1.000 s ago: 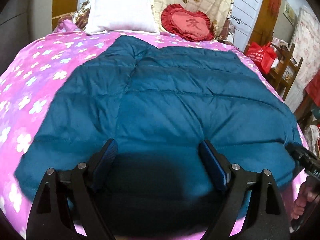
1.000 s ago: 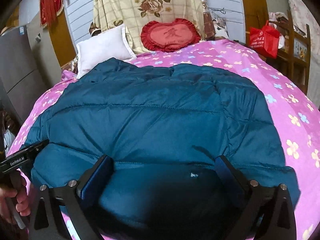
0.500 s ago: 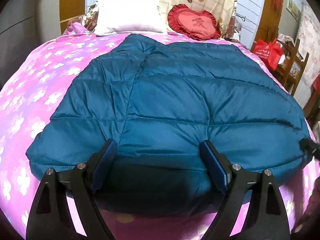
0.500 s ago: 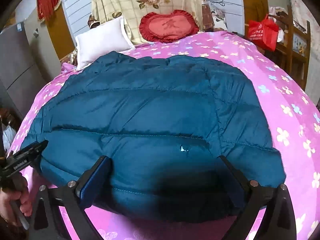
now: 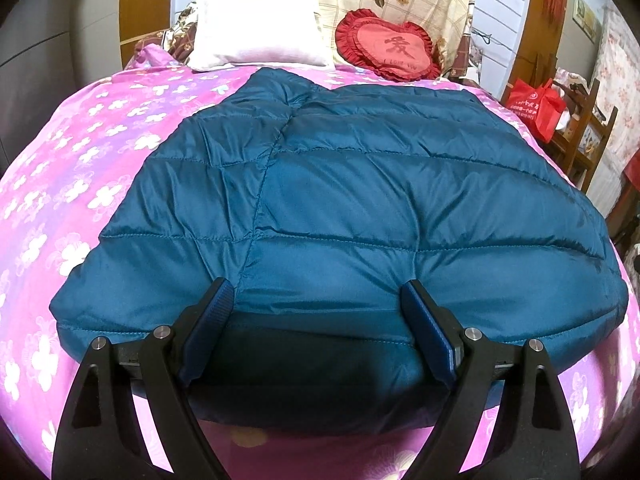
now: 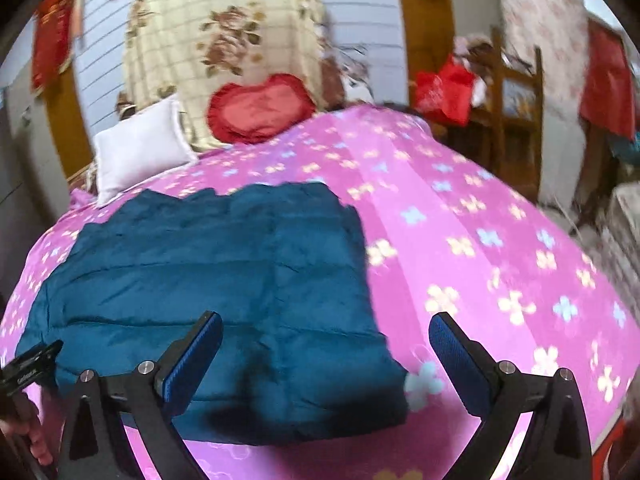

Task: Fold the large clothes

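A teal quilted down jacket (image 5: 360, 216) is spread flat on the pink flowered bedspread (image 5: 80, 168) — nothing is grasped. Left gripper (image 5: 318, 320) and right gripper (image 6: 326, 344) are held spread apart above its near hem.

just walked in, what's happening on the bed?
A person with a handheld gripper in each hand is working on a teal quilted down jacket spread flat on a pink floral bedspread. The left gripper is open above the jacket's near hem, gripping nothing. The right gripper is also open, over the jacket's near right corner; that view is motion-blurred. A white pillow and a red heart cushion sit at the head of the bed. No fold is visible.
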A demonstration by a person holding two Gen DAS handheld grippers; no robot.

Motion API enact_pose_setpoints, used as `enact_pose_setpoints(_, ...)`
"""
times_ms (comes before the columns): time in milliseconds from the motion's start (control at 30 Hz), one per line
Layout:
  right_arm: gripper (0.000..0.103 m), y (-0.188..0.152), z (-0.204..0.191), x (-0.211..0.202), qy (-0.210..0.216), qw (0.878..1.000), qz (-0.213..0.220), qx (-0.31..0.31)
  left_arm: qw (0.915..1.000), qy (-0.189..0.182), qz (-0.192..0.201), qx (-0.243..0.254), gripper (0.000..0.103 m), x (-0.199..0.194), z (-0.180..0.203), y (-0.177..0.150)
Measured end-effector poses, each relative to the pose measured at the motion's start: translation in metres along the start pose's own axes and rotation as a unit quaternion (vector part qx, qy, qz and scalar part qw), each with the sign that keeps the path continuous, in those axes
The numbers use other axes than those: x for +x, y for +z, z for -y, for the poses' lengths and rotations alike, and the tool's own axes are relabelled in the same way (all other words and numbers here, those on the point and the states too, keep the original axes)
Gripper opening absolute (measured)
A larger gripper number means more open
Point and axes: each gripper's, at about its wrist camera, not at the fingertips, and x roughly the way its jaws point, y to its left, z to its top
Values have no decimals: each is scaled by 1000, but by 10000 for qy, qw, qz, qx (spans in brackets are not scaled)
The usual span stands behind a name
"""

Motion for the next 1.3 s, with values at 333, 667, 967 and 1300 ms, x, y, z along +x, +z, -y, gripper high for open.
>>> enact_pose_setpoints(333,102,-5,-8,-4,225,9997,7,62,9986,-426,228,-202,86,-25,-33,26)
enact_pose_setpoints(667,102,-1,-15,-6,592,9981,70,134,9914,-627,-595,-987,86,22,-115,103)
enact_pose_setpoints(967,102,-3,-20,-2,768,9970,-62,107,9705,-1010,-1106,-1892,86,86,-138,110)
enact_pose_setpoints(1300,102,2,8,2,668,9964,-202,478,9813,-1122,-195,-1550,34,84,-132,95)
